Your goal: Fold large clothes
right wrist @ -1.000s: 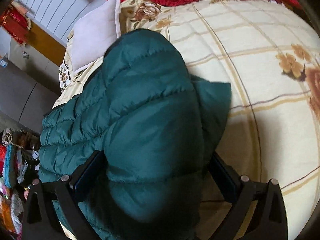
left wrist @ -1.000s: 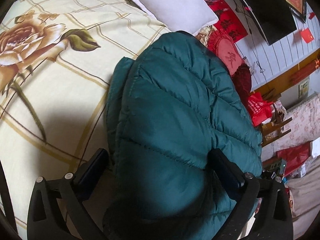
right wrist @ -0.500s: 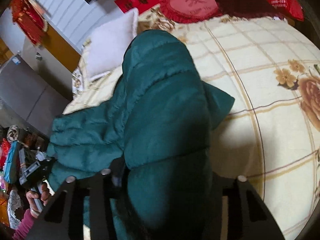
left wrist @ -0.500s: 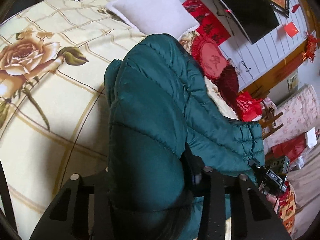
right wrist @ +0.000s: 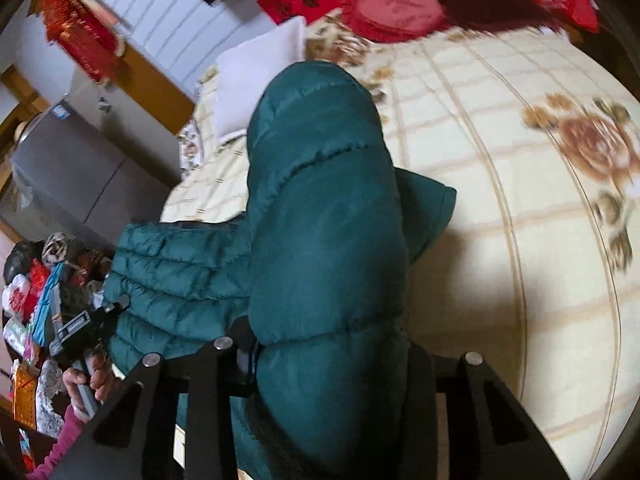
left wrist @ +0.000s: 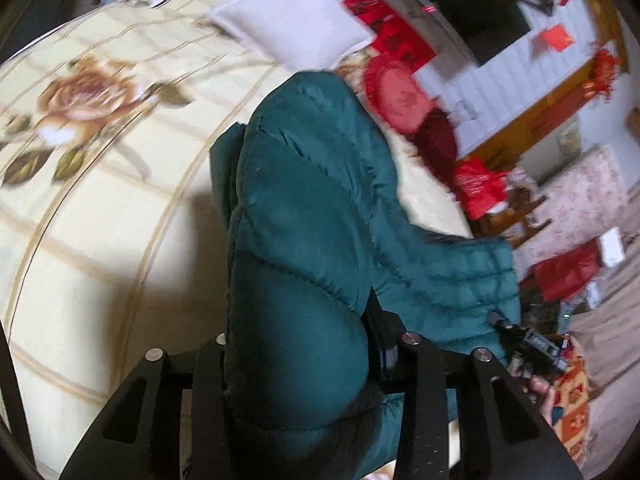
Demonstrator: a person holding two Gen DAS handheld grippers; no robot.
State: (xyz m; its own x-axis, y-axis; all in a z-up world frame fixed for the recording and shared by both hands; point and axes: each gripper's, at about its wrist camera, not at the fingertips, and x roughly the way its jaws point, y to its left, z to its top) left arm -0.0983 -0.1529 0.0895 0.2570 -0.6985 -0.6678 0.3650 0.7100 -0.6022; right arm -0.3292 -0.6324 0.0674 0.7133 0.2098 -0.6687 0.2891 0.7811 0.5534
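A dark teal quilted puffer jacket (left wrist: 304,208) lies on a cream bed cover with rose prints (left wrist: 100,184). My left gripper (left wrist: 300,356) is shut on a thick fold of the jacket and lifts it off the bed. My right gripper (right wrist: 328,356) is shut on the jacket (right wrist: 320,216) too, on another raised fold. The rest of the jacket hangs between the two grippers toward the bed's edge. The fingertips are buried in the fabric in both views.
A white pillow (left wrist: 292,24) lies at the head of the bed, with red round cushions (left wrist: 396,92) beside it. The bed cover (right wrist: 520,240) spreads wide to one side. Cluttered red bags and furniture (left wrist: 568,272) stand past the bed's edge. A grey cabinet (right wrist: 72,176) stands nearby.
Both grippers were open around the jacket a second ago; they closed on its folds and have lifted them up, pulling the jacket away from the bed.
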